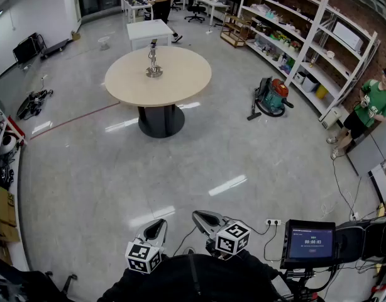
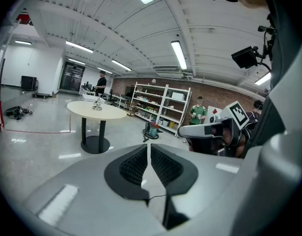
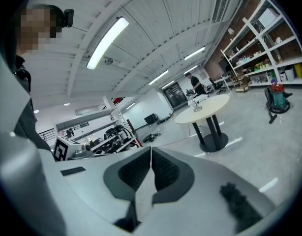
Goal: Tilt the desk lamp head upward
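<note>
Well away from the person, the desk lamp (image 1: 154, 61) stands upright near the middle of a round table (image 1: 180, 87) with a pale top and a dark pedestal, far across the shiny grey floor (image 1: 199, 162). Both claws are held low and close to the body, side by side and nowhere near the lamp. The left claw (image 2: 149, 156) has its jaws drawn almost together, with only a thin slit between them and nothing in it. The right claw (image 3: 151, 163) is pressed fully together and is likewise empty. To the right of the table a green and orange vacuum cleaner (image 1: 271, 96) sits on the floor in front of long white shelves (image 1: 306, 36), and a person in a green shirt (image 1: 372, 102) stands near their far end.
</note>
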Tool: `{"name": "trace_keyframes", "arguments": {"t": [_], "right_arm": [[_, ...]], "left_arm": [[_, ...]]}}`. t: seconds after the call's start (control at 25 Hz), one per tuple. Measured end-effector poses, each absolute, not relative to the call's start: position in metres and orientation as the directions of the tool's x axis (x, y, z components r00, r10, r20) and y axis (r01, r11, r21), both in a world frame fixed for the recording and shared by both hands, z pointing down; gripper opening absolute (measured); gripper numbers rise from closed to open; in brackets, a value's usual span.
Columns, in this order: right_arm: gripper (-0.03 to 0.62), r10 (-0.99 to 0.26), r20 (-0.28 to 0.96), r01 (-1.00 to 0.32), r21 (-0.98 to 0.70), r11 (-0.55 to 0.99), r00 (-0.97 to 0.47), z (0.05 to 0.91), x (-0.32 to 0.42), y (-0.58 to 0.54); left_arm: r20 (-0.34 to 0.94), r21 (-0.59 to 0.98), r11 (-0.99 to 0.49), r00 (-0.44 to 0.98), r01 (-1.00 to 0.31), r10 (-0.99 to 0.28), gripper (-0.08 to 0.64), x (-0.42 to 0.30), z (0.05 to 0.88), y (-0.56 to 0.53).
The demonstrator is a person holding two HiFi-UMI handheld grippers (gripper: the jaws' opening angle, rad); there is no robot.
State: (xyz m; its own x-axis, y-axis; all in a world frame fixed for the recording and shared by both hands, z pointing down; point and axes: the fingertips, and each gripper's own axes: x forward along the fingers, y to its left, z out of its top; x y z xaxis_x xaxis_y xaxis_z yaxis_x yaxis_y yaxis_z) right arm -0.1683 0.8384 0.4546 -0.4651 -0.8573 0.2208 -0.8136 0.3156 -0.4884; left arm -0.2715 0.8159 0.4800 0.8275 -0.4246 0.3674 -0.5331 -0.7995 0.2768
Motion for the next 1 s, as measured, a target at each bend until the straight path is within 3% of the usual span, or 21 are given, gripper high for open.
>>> {"name": "trace_keyframes", "arguments": {"t": [0.48, 0.68, 1.0], "right_arm": [[0.006, -0.872, 0.216, -0.821, -0.492, 0.291, -0.439, 0.459, -0.156, 0.834], [0.006, -0.894, 0.224, -0.847, -0.468, 0.251, -0.388, 0.462, -0.122, 0.802], [0.006, -0.899, 0.235, -0.858, -0.459, 0.232, -0.369, 0.457, -0.125, 0.729]], "left_arm": [[0.386, 0.268, -0.808, 0.827, -0.524, -0.409, 0.029, -0.26, 0.484, 0.809], [0.375, 0.266, -0.841, 0.854, -0.471, -0.36, 0.029, -0.223, 0.49, 0.776], [0.36, 0.271, -0.847, 0.864, -0.458, -0.352, 0.029, -0.224, 0.483, 0.699]]}}
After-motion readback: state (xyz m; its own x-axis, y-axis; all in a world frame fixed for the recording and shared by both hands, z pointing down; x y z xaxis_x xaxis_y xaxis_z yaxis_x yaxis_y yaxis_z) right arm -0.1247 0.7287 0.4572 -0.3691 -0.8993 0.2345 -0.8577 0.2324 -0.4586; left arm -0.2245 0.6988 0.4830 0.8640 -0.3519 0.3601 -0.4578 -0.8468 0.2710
